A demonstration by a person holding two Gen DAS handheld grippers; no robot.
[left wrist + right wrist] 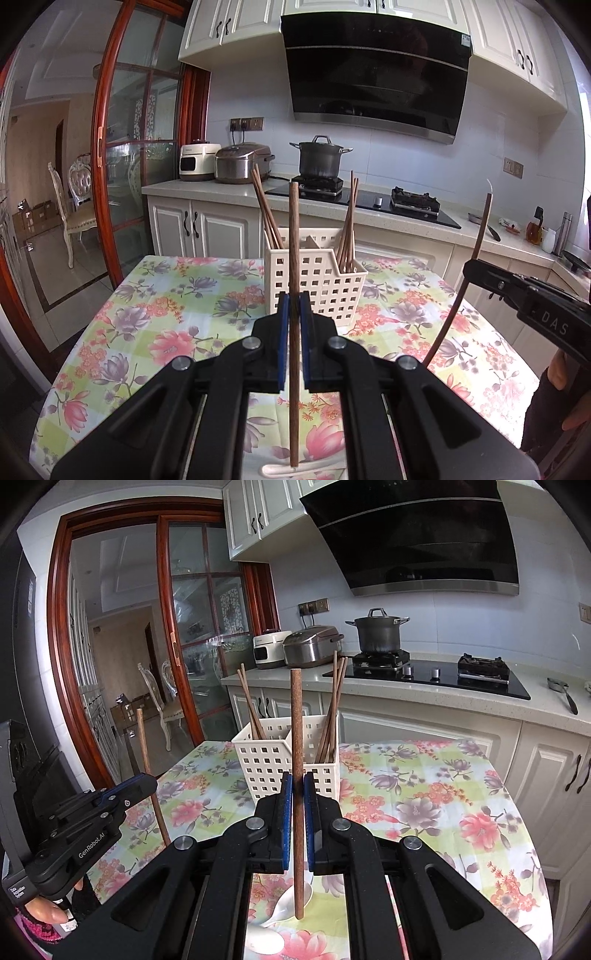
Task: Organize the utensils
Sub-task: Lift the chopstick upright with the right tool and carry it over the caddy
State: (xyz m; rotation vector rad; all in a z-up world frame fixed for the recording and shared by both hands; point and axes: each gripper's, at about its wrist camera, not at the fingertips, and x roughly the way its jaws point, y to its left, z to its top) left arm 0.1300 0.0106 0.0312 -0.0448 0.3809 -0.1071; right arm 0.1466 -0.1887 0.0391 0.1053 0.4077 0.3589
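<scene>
My left gripper (pixel 294 306) is shut on a brown wooden chopstick (pixel 293 240), held upright above the table. My right gripper (pixel 297 788) is shut on a second upright chopstick (pixel 296 723); it also shows in the left wrist view (pixel 480 273) at the right. A cream perforated basket (pixel 317 284) with two compartments stands ahead on the floral tablecloth (pixel 166 317), with several chopsticks (pixel 264 210) in each side. It also shows in the right wrist view (pixel 269 764). White spoons (pixel 291 904) lie on the cloth below the right gripper.
A white spoon handle (pixel 280 469) lies at the near table edge. Behind the table runs a counter (pixel 207 190) with a rice cooker (pixel 242 164), a pot (pixel 319 155) on the hob and cabinets. A glass sliding door (pixel 136 140) stands at the left.
</scene>
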